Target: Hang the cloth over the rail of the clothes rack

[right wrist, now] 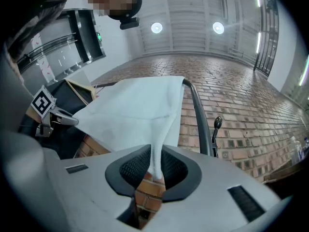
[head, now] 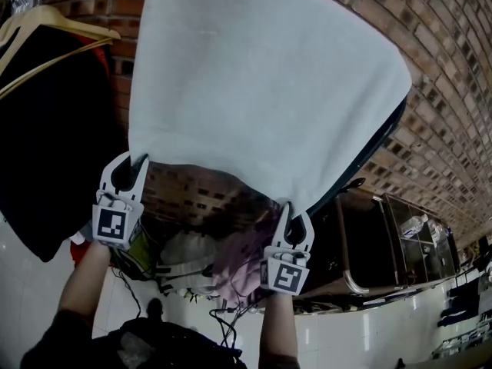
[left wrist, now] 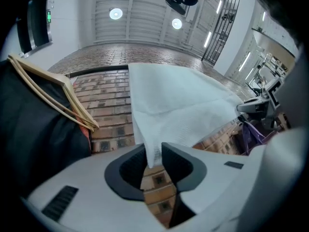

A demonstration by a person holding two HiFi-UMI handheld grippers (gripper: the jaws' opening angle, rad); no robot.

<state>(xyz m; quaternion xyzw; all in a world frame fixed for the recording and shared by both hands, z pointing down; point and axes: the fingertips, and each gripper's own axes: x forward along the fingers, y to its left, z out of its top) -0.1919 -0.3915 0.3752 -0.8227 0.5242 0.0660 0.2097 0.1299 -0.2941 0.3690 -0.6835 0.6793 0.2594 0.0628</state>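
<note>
**Letting go of the cloth on the rail**

The pale white towelling cloth (head: 261,75) lies already draped over the black metal rail (right wrist: 195,105) of the clothes rack. Its near half hangs below the rail, with both lower corners at the grippers. The left gripper (head: 130,167) has its jaws apart, and the corner only stands loose between the pads. The right gripper (head: 295,220) is pinched close on the other corner (a thin fold of cloth fills its narrow gap).

I judge that the step in hand is the release. It is better to open the right jaws fully and then draw both grippers straight down from the rail, without any pull, so that the cloth does not slide off.

Along the rail, on the left gripper's side, hang light wooden hangers (head: 50,12) with a black garment (head: 54,144), near the cloth's edge. Behind the rail is the red brick wall (head: 453,121). Below the rail, toward the person, the space around the grippers looks free.
</note>
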